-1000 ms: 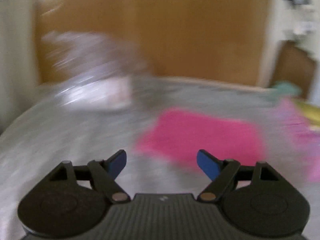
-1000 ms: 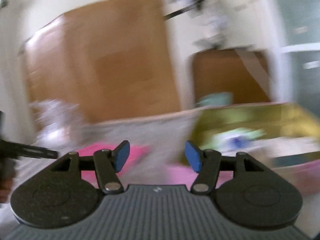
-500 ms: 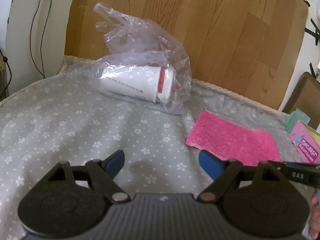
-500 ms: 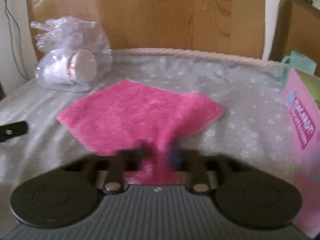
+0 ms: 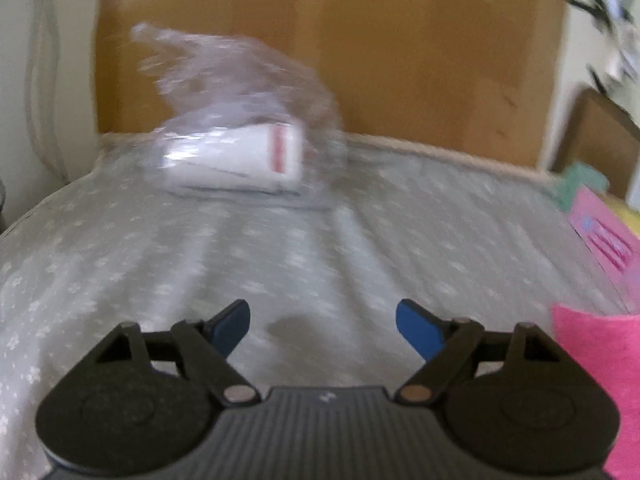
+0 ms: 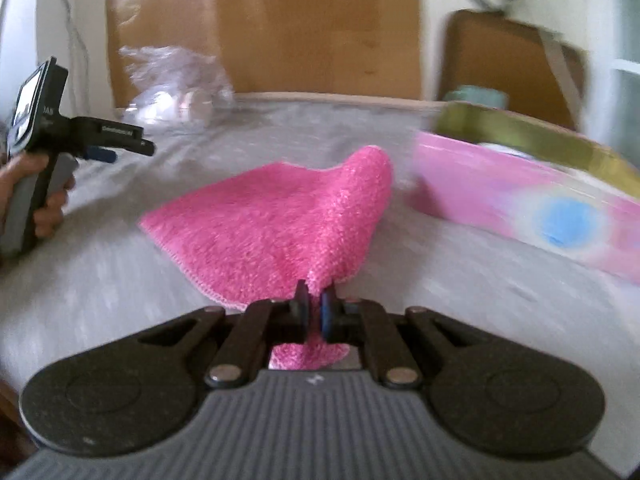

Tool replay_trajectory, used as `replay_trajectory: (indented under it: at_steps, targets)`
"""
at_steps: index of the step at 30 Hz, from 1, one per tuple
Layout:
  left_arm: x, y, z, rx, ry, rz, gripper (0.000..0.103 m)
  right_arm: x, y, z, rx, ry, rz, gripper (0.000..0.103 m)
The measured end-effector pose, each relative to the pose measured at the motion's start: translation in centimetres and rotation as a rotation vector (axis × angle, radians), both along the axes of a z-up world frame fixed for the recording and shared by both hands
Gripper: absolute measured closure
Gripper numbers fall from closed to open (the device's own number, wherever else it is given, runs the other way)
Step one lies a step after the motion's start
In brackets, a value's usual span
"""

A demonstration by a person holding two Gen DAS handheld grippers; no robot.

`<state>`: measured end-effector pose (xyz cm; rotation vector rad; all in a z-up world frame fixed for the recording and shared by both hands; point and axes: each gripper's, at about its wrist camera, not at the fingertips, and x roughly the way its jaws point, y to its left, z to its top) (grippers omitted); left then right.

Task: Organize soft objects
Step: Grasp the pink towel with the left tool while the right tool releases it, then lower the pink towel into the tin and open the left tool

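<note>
A fluffy pink cloth (image 6: 280, 220) lies on the grey flowered cover (image 5: 280, 248). My right gripper (image 6: 314, 300) is shut on its near corner, which is lifted off the cover; the far right corner curls up too. In the left wrist view only an edge of the pink cloth (image 5: 600, 360) shows at the lower right. My left gripper (image 5: 322, 312) hovers over bare cover with its jaws wide and closing slightly, nothing between them. The right wrist view shows the left gripper (image 6: 112, 148) at the far left, held by a hand (image 6: 44, 200).
A clear plastic bag with a white cup (image 5: 240, 152) lies at the back left, before a wooden board (image 5: 400, 60). At the right stands a pink box (image 6: 520, 208) with a yellow-green rim (image 6: 520, 132) behind it. A teal object (image 5: 580, 184) sits at the back right.
My right gripper went from open to shut on the pink cloth's near corner and has pulled it nearer and up. In the left wrist view the cloth shifted to the lower right edge.
</note>
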<state>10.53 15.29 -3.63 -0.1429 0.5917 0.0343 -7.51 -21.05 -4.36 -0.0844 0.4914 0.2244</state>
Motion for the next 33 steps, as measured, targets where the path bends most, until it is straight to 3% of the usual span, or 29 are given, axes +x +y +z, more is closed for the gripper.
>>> replay_trajectory:
  at_steps: [2,4,6,7,9,11,14,16,18,20,22,23,27,30,33]
  targets:
    - [-0.5,-1.9,0.2,0.025,0.016,-0.047,0.022,-2.4,-2.0,-0.2,-0.027,-0.035,-0.066,0.09]
    - [-2.0,-5.0,0.9,0.001,0.019,-0.139,0.02,-3.8,-3.8,-0.3,-0.006,-0.051,-0.116,0.082]
    - [-3.4,-8.5,1.8,-0.027,0.024,-0.24,0.018,-4.5,-4.7,-0.1,0.025,-0.073,-0.131,0.038]
    - [-3.9,-10.0,2.2,-0.048,0.034,-0.282,0.018,-4.7,-4.8,0.0,0.038,-0.1,-0.127,0.031]
    - [-5.2,-13.8,2.7,-0.112,0.083,-0.41,0.007,-4.5,-4.5,0.2,0.043,-0.119,-0.101,0.017]
    - [-6.1,-17.2,2.7,-0.104,0.122,-0.491,0.005,-3.5,-3.7,-0.2,0.029,-0.097,-0.069,0.013]
    - [-6.4,-21.0,1.6,-0.062,0.197,-0.542,0.0,-1.8,-2.6,-1.9,0.002,-0.033,-0.052,0.014]
    - [-6.0,-22.4,0.4,-0.103,0.276,-0.557,0.0,-1.5,-2.5,-2.3,0.07,-0.071,-0.031,0.036]
    - [-6.5,-23.8,0.2,-0.038,0.248,-0.551,0.001,-1.0,-1.4,-1.9,0.077,-0.081,0.019,0.088]
    - [-6.8,-24.7,0.0,-0.033,0.248,-0.574,0.008,-0.4,-0.6,-1.7,0.089,-0.083,0.059,0.089]
    - [-6.7,-25.4,0.2,-0.073,0.262,-0.612,0.033,0.0,-0.1,-1.3,0.109,-0.109,0.086,0.09]
    - [-6.7,-25.8,0.4,-0.078,0.264,-0.624,0.051,-0.3,0.0,-0.9,0.118,-0.127,0.091,0.09]
    - [-6.1,-26.0,2.7,-0.176,0.249,-0.666,0.057,-1.8,-0.2,1.7,0.058,-0.334,0.049,0.09]
    - [-6.1,-27.1,7.0,-0.199,0.138,-0.723,0.057,-1.7,-1.5,4.5,0.024,-0.491,-0.014,0.09]
    - [-5.4,-29.9,11.0,-0.165,-0.004,-0.783,0.057,0.5,-3.7,6.6,0.0,-0.577,-0.087,0.09]
